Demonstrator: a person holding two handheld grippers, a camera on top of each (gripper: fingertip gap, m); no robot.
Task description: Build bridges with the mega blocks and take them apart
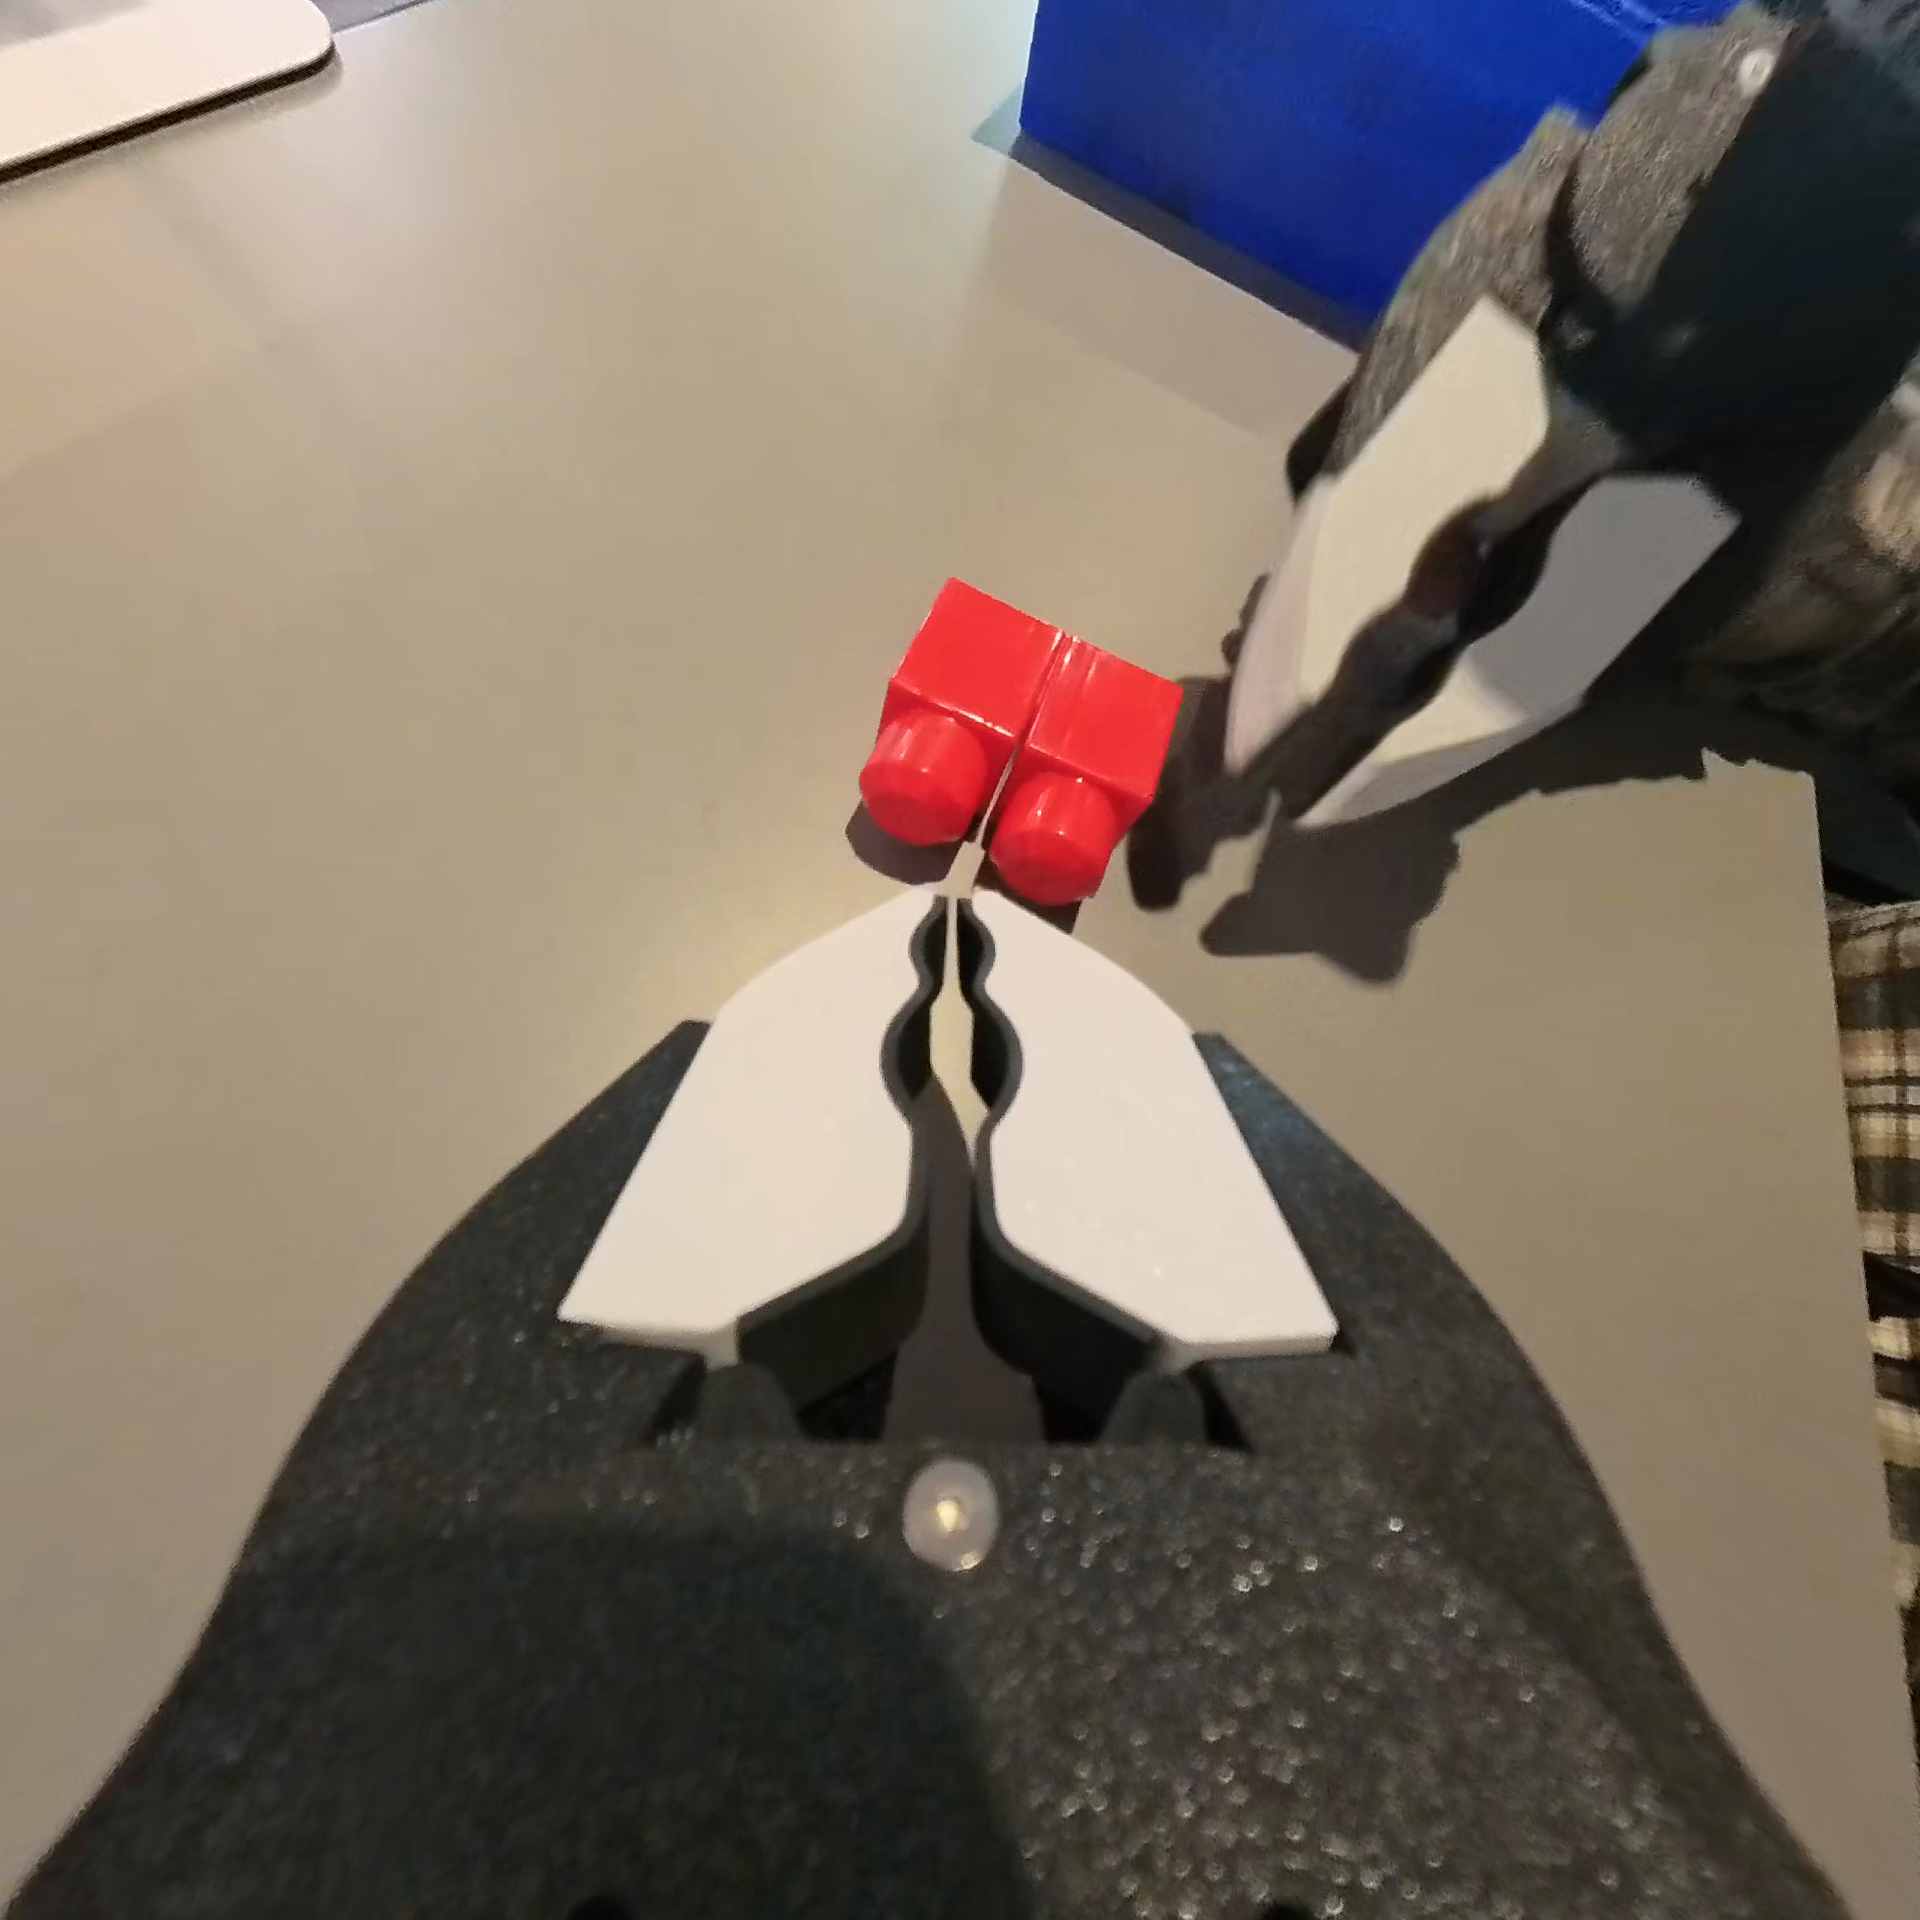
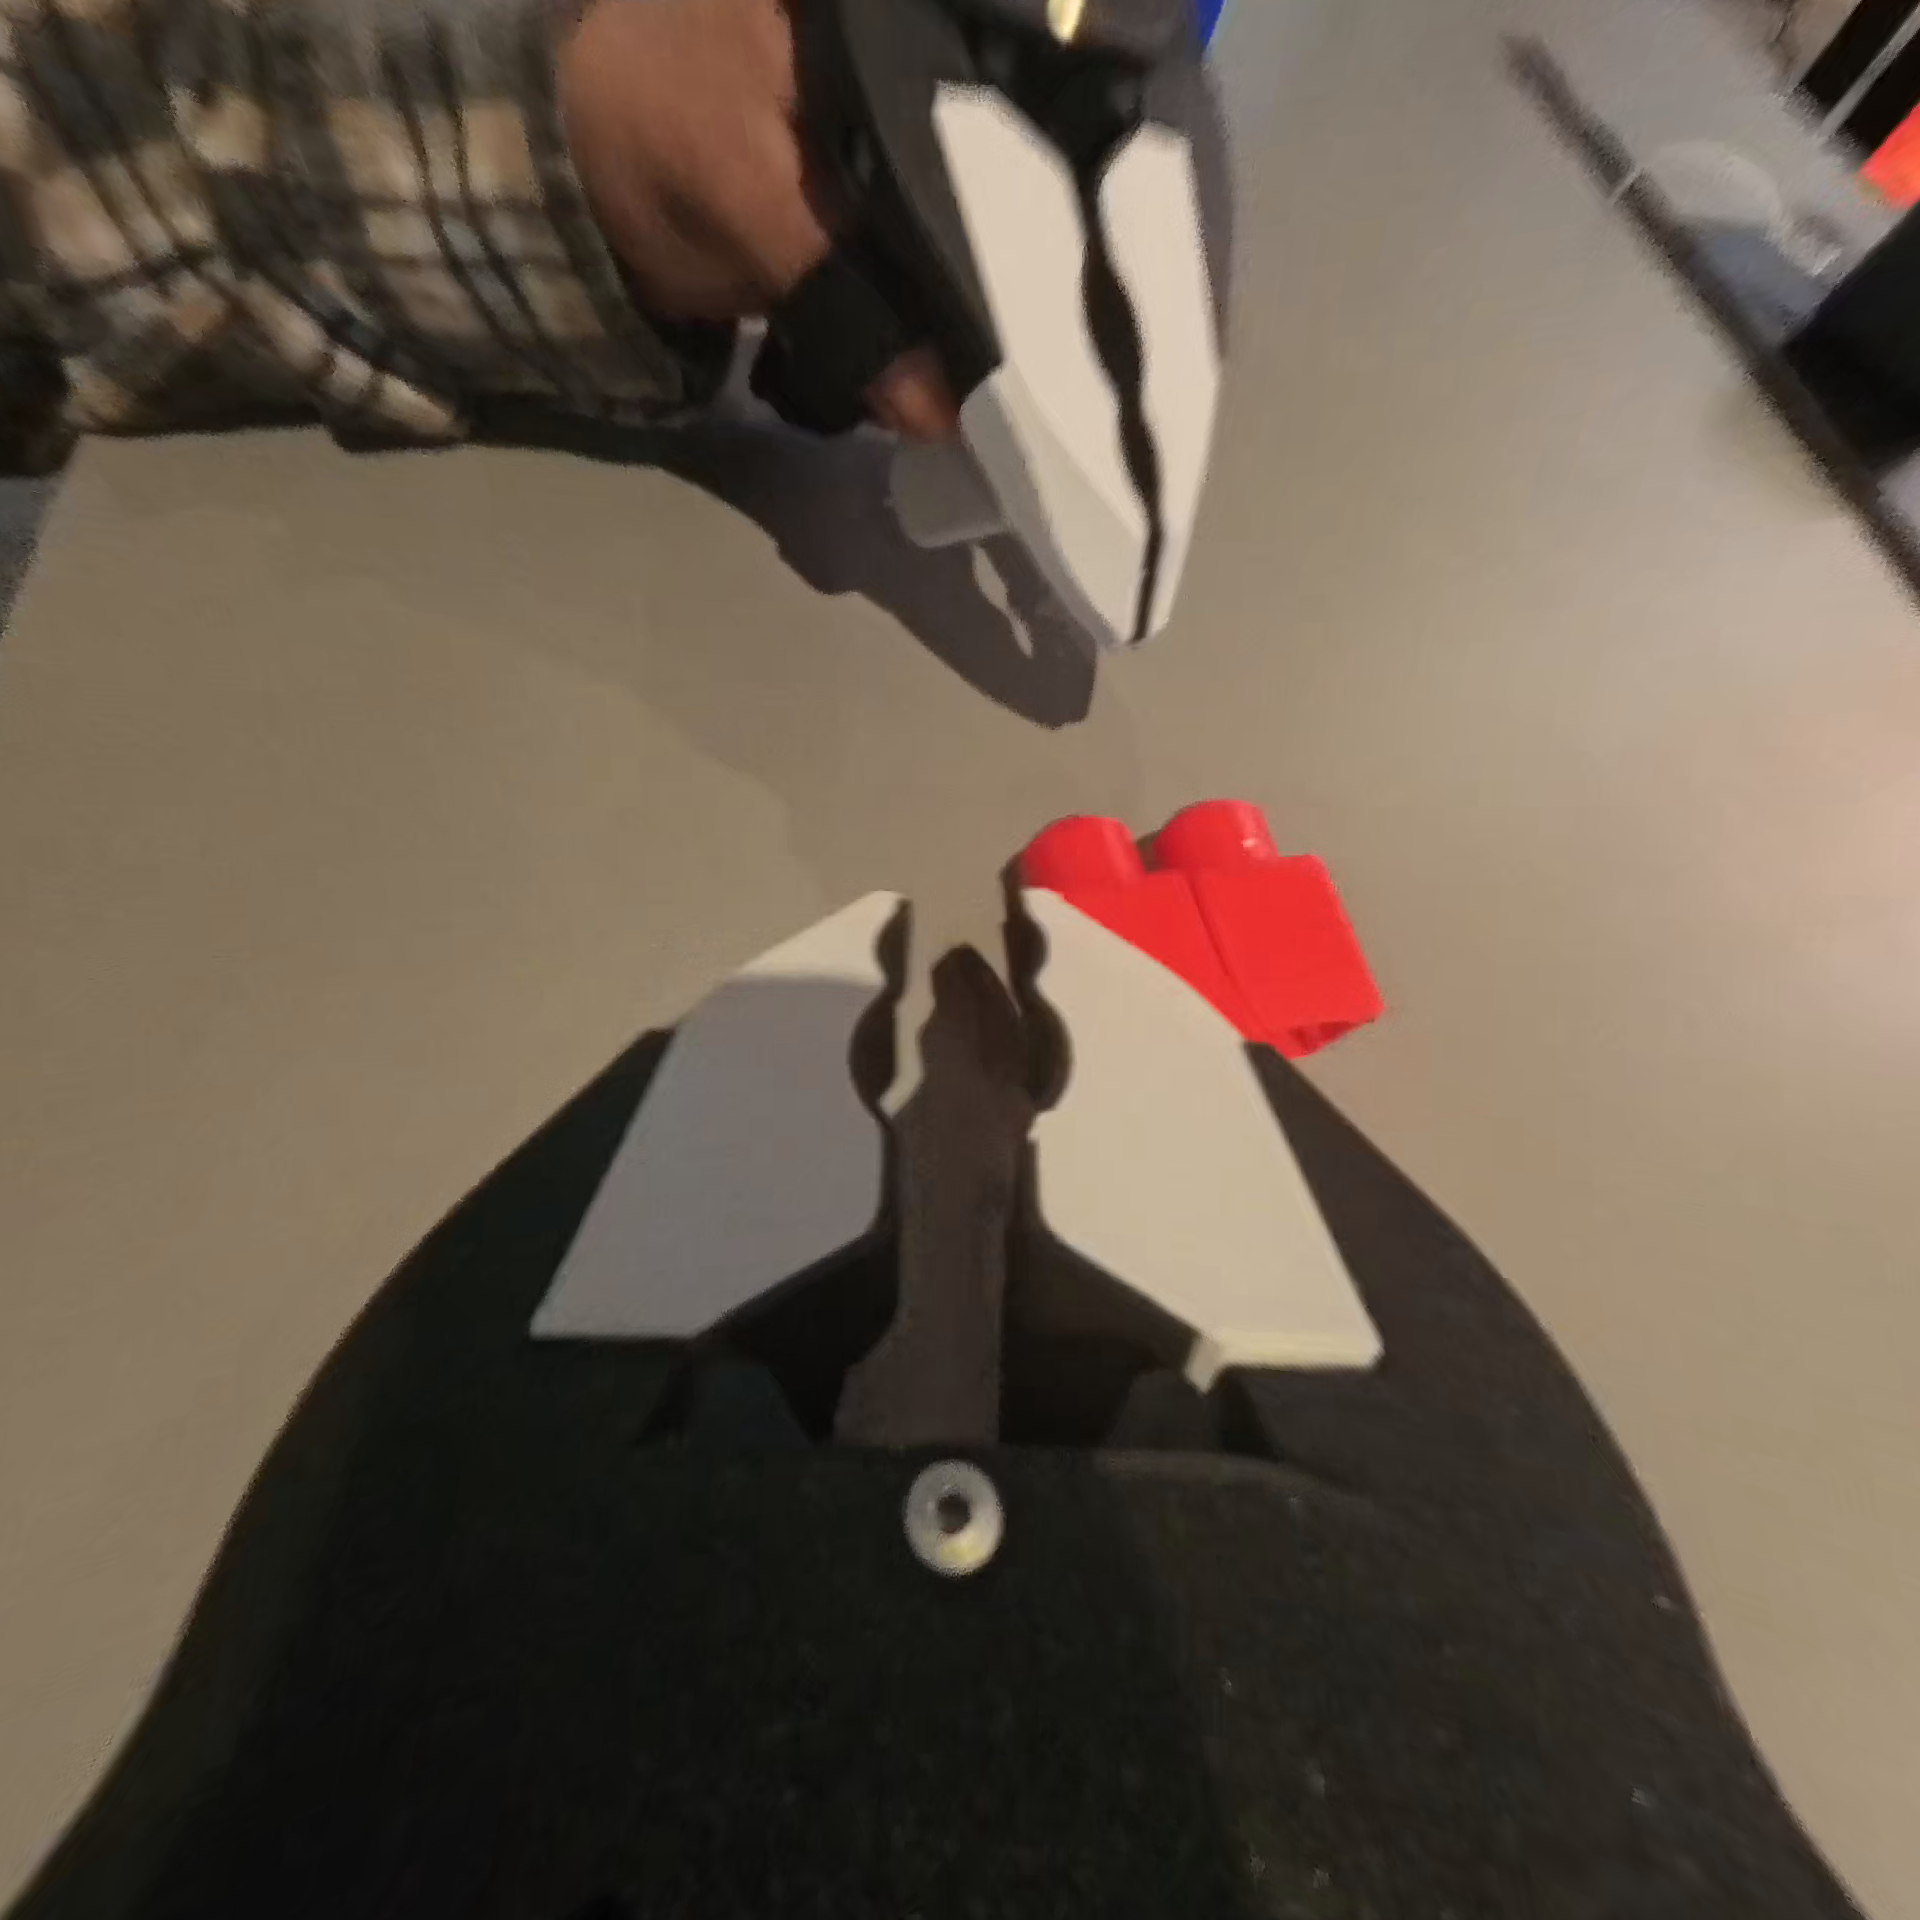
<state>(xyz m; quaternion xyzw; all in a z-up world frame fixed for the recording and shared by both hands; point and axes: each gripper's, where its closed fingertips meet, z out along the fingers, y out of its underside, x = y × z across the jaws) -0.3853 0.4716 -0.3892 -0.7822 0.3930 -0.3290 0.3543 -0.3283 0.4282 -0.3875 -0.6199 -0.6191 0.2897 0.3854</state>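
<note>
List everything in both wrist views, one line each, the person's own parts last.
red plastic two-stud block: one, red, lying on its side on the table, between both grippers.
matte grey table: one, grey-beige, under everything.
blue box-like object: one, blue, far edge, left wrist view.
white flat pad with rounded corner: one, white, far left corner.
left hand-held gripper: one, black with white fingers, nearly shut, empty, tips near the studs.
right hand-held gripper: one, same colours, slightly open, empty.
hand: one, plaid sleeve, holding left gripper.
</note>
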